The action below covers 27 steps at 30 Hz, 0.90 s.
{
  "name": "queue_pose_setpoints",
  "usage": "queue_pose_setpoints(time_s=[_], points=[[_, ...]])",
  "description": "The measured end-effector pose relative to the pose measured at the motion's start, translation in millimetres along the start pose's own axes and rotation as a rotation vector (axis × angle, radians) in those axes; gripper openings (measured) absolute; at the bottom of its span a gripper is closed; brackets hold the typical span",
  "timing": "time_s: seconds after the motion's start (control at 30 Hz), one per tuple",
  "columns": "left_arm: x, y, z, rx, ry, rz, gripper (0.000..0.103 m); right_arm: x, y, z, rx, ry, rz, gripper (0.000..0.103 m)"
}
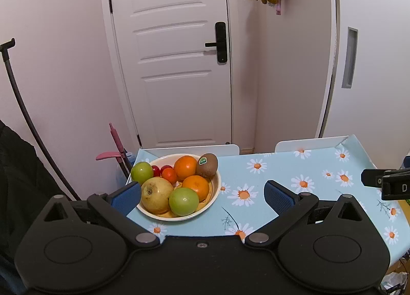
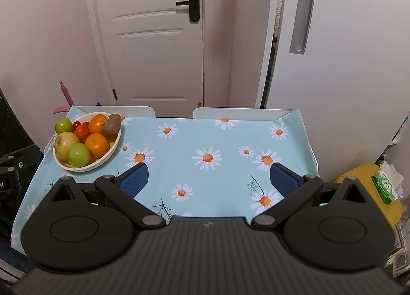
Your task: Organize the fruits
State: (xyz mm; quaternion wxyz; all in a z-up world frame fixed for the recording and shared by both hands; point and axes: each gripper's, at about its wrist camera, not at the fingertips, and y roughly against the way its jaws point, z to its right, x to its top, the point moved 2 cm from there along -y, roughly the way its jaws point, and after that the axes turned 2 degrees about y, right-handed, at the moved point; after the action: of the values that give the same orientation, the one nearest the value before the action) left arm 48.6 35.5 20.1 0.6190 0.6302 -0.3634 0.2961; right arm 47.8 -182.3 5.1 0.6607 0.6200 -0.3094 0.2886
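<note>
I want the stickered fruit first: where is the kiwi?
The kiwi sits at the far right rim of the bowl, beside the rear orange, at the table's far-left corner in the right wrist view.

Sitting piled in a cream bowl at the worktop's far left corner: two green apples, a yellowish pear, two oranges, a stickered kiwi leaning on the rim, small red tomatoes.

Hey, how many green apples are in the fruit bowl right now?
2. One green apple sits at the bowl's far left rim, beside the cherry tomatoes. The other green apple is at the near edge, between the yellow pear and an orange. More could be hidden underneath.
</note>
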Motion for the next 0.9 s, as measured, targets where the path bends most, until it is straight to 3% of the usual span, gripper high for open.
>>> queue_pose_setpoints(time_s=[0.9], points=[[-0.6,0.6,-4.7,-0.004,0.003,0.0,0.103,-0.6,-0.1,-3.8,-0.001,0.004,-0.007,0.103]])
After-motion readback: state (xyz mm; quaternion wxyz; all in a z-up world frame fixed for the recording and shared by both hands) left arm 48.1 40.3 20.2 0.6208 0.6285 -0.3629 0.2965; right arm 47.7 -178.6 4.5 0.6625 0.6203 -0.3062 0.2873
